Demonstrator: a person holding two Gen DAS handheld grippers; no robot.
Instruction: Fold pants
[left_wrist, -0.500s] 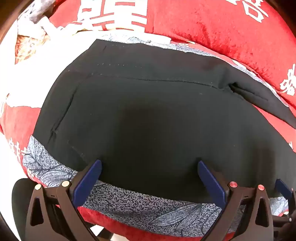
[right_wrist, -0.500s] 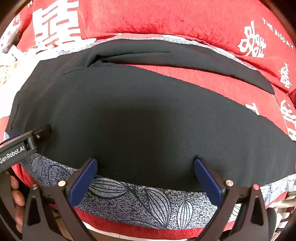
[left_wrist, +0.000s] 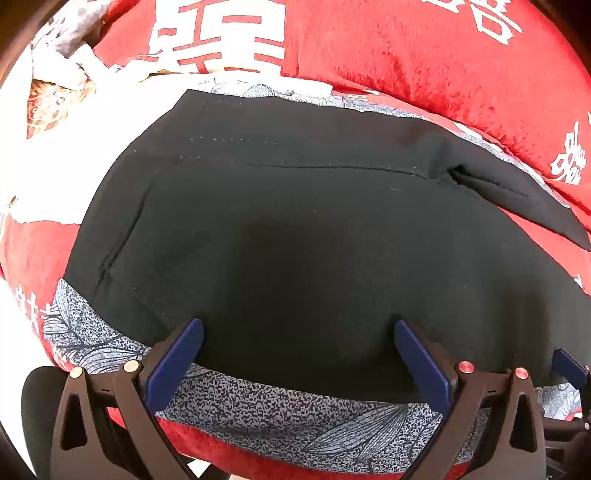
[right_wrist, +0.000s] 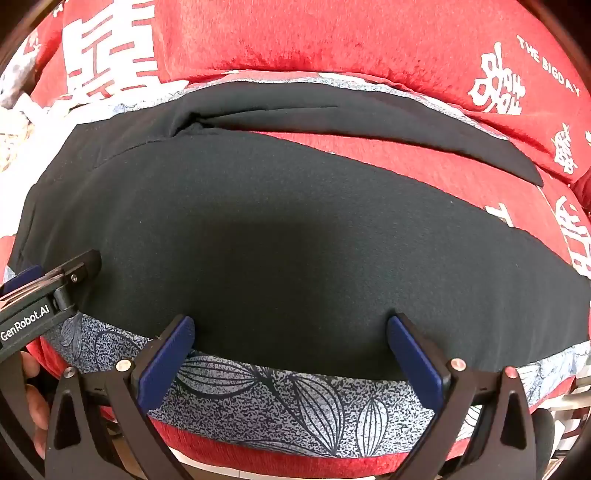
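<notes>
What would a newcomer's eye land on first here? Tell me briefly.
The black pants spread flat across the middle, on a bright red bedcover printed with white characters. Near the bottom edge both open tongs, left and right, hover over the pants' near edge and the grey leaf-patterned band.

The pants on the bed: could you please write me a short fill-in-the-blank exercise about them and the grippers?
1. The pants are ____ in colour.
2. They lie on a mostly ____ blanket.
3. The left gripper has its jaws ____.
4. The right gripper grips ____.

Missing words: black; red; open; nothing
</notes>
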